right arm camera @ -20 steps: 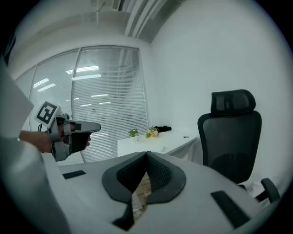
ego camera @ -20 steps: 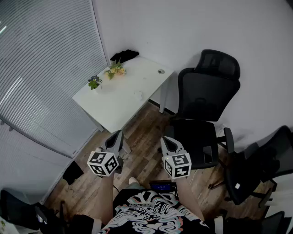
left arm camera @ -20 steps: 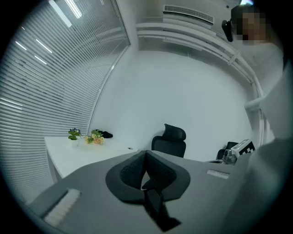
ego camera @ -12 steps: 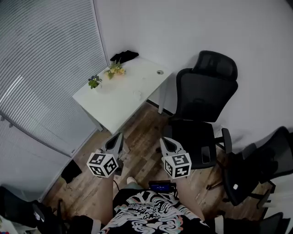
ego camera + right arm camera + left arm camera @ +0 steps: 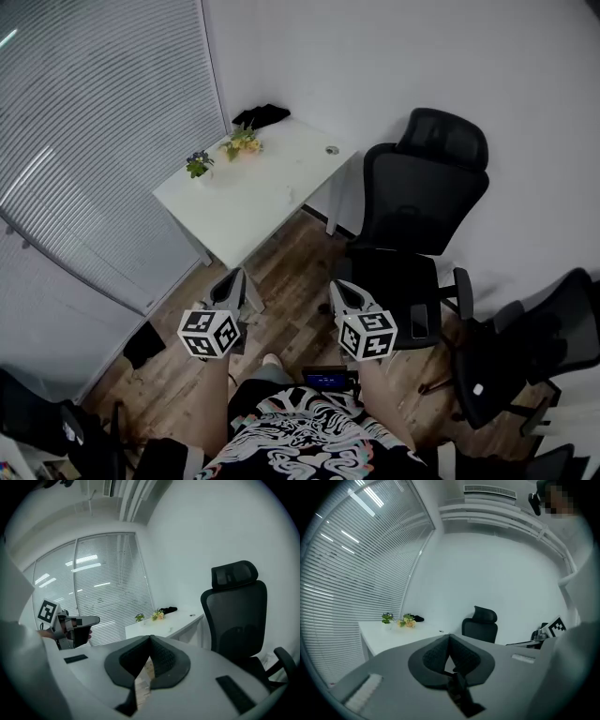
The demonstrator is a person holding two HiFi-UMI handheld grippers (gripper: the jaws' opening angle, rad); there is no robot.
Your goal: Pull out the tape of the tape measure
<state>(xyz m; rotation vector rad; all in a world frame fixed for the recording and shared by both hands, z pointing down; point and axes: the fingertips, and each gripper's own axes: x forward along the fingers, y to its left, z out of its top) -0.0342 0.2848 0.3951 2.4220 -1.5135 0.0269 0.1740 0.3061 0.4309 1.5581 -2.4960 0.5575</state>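
Both grippers, head view: left gripper and right gripper held side by side, the white table well beyond their tips, probably not yet started. Left gripper view: jaws closed, empty. Right gripper view: likewise. No tape measure shows anywhere.

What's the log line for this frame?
left gripper: shut, empty | right gripper: shut, empty | desk: ahead, not reached | tape measure: not seen

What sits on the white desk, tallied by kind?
Small flowering plants: 2
Black bundle, looks like cloth: 1
Small round item: 1
Total: 4
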